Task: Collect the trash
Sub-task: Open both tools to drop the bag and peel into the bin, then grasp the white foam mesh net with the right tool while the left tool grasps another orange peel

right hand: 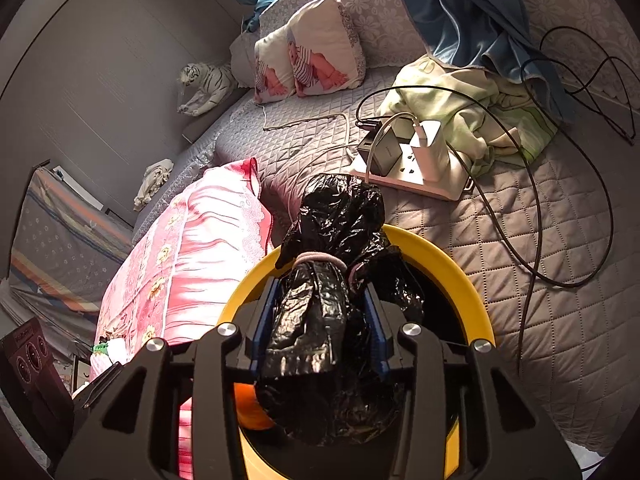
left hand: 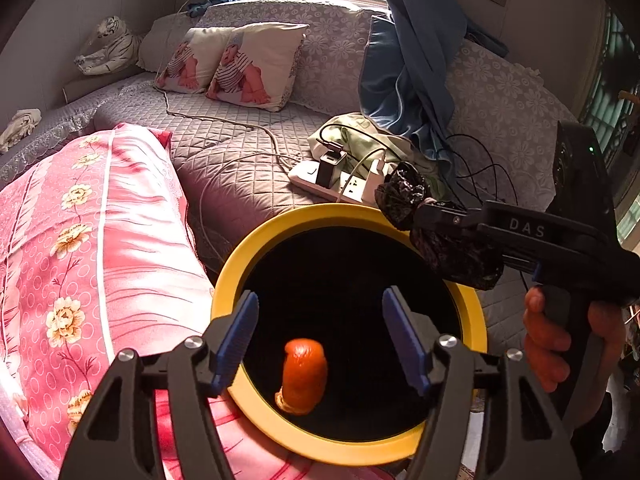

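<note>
A yellow-rimmed bin (left hand: 228,280) with a dark inside stands against the bed. My left gripper (left hand: 320,292) hangs open over its mouth, blue pads wide apart and touching nothing. Below them, inside the bin, is a piece of orange peel (left hand: 304,376), also showing as an orange patch (right hand: 250,404) in the right wrist view. My right gripper (right hand: 320,284) is shut on a crumpled black plastic bag (right hand: 336,220) tied with a pale band. From the left wrist view, the right gripper (left hand: 436,216) and the bag (left hand: 400,196) are above the bin's far right rim (right hand: 452,276).
A pink floral quilt (left hand: 92,248) lies left of the bin. Behind it on the grey quilted bed are a white power strip (left hand: 336,184) with chargers, loose black cables (right hand: 560,184), a green cloth (right hand: 480,120) and a blue curtain (left hand: 412,72). A hand (left hand: 548,344) holds the right gripper's handle.
</note>
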Available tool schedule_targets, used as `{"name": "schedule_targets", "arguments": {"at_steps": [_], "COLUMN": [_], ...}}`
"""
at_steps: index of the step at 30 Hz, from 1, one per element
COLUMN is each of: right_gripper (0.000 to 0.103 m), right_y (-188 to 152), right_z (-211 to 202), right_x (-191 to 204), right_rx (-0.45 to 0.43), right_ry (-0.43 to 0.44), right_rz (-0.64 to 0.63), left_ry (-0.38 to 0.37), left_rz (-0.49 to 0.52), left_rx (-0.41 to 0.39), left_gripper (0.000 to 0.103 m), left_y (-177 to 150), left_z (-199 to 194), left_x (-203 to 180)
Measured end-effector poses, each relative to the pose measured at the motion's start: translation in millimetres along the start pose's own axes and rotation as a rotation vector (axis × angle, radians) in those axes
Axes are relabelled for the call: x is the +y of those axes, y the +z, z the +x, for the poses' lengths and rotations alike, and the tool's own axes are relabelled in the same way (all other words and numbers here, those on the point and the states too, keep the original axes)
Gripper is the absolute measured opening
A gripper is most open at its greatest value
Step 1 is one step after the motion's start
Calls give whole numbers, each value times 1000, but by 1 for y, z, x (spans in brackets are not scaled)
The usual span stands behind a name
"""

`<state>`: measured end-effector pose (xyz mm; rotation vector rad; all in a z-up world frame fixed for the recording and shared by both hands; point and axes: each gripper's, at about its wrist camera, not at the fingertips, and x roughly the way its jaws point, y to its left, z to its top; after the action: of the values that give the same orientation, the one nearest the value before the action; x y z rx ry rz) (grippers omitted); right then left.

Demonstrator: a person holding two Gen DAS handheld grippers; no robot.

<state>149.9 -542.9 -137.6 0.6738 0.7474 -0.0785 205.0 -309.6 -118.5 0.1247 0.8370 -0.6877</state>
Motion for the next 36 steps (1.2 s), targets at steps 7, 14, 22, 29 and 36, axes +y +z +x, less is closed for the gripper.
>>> {"name": "schedule_targets", "arguments": {"at_steps": [7,14,22,29,36], "right_gripper": [50,50,52,58,59], "right_y": [1,4,-1,-11,-29], "right_z": [-6,-10,-17,-33,-38], "right_x": [-2,4,33,90,158], "right_rx": [-8,-17,-39,-105,-111], "right_ry": [1,0,11,60,157], "right_rz": [23,18,-51,-199,-337], "left_ry": [9,22,50,141,273], "left_rz": [-44,-67,-101,-134,-196], "left_rx": [-27,-50,-118,-229,-322], "left_gripper": [76,76,76,82,88], "left_y": [2,2,7,2,-19], "left_z": [-15,-31,-74,-140,-216], "left_x": [11,22,46,89,142]}}
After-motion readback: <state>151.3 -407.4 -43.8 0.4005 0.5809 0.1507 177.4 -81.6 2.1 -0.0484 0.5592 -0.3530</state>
